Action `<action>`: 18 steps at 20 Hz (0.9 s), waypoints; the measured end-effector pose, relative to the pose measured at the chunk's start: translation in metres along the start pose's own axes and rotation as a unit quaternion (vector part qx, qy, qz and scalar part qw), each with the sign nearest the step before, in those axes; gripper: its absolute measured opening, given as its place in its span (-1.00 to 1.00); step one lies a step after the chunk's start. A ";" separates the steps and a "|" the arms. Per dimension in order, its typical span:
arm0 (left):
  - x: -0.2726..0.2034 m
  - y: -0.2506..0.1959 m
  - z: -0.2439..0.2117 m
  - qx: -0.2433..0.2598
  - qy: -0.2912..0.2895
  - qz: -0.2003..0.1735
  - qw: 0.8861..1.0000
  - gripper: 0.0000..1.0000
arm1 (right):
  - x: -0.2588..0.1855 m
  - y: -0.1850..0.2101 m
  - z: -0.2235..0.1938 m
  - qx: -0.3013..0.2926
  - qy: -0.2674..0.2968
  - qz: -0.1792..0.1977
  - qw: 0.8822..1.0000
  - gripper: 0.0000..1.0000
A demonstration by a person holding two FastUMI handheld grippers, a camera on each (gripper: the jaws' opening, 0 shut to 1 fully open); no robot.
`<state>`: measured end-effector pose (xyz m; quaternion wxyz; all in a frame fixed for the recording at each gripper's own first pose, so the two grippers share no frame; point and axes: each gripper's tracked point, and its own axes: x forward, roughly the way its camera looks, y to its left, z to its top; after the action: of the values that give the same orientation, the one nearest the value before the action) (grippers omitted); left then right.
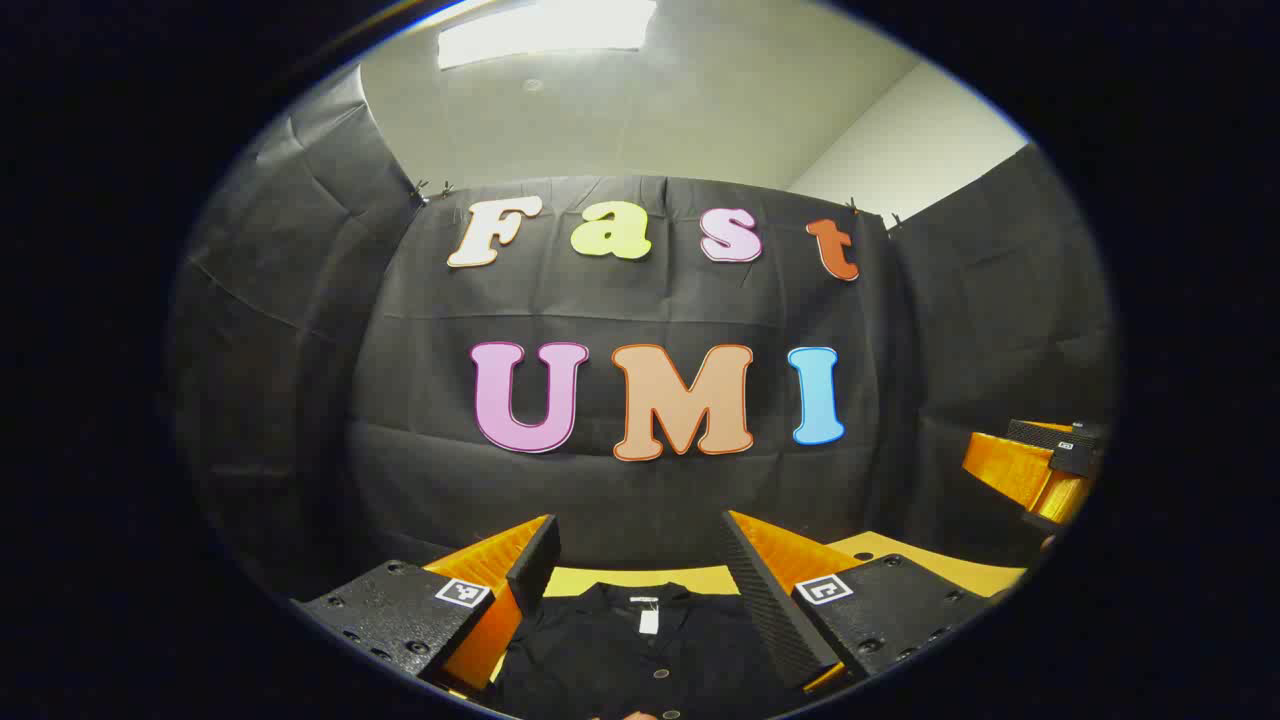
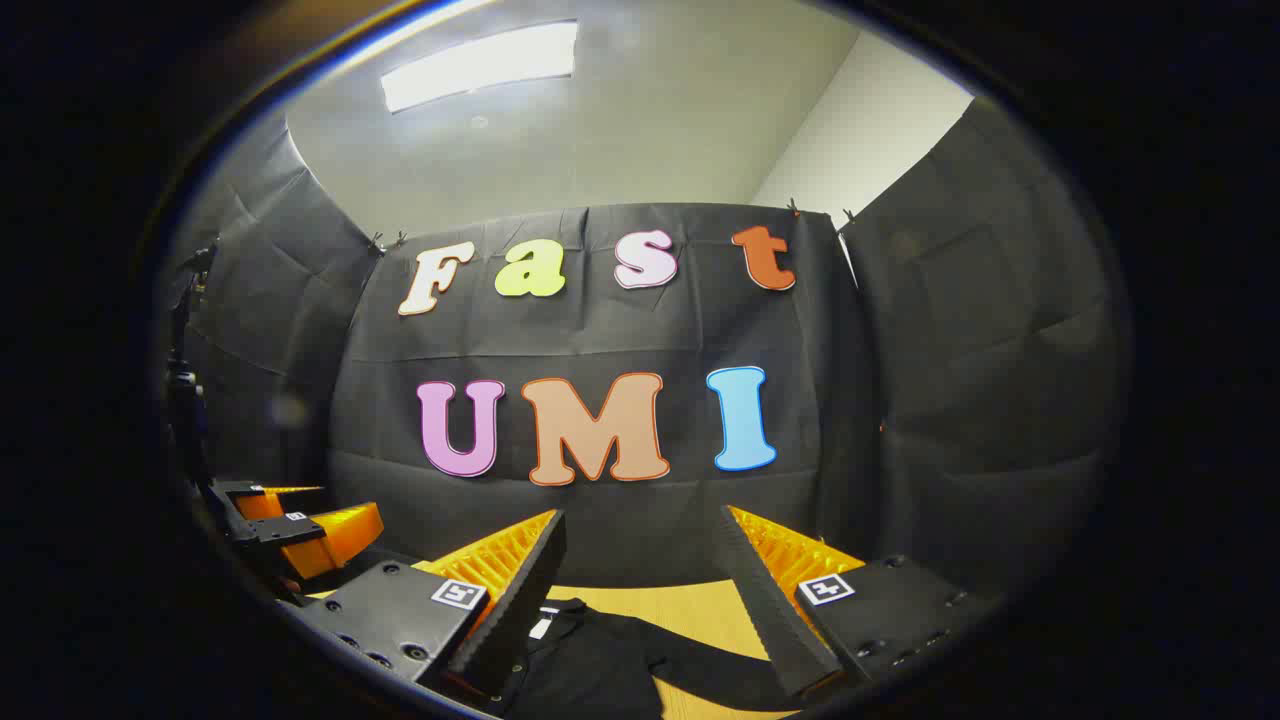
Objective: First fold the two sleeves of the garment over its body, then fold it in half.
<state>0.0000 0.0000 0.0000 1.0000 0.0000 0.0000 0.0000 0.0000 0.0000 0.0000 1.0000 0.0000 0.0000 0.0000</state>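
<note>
A black buttoned garment (image 1: 640,650) lies flat on the yellow table (image 1: 600,578), its collar and white neck label toward the wall. My left gripper (image 1: 640,535) hovers above it, open, with nothing between the fingers. In the right gripper view the garment (image 2: 600,655) lies low between the fingers, one sleeve (image 2: 700,650) stretching right across the table (image 2: 690,605). My right gripper (image 2: 640,530) is open and holds nothing. The right gripper (image 1: 1040,465) shows at the far right of the left gripper view, and the left gripper (image 2: 300,530) at the lower left of the right gripper view.
Black cloth walls close the booth on the back and both sides. A dark stand (image 2: 185,400) rises at the left edge of the right gripper view.
</note>
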 end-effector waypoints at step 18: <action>-0.003 0.021 -0.006 0.008 0.006 0.012 1.000 0.93 | 0.005 0.030 -0.012 -0.002 0.013 0.020 1.000 0.90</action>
<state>-0.0034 0.0215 -0.0061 0.9999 0.0082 0.0058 0.0116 0.0046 0.0298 -0.0115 0.9997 -0.0024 0.0131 0.0204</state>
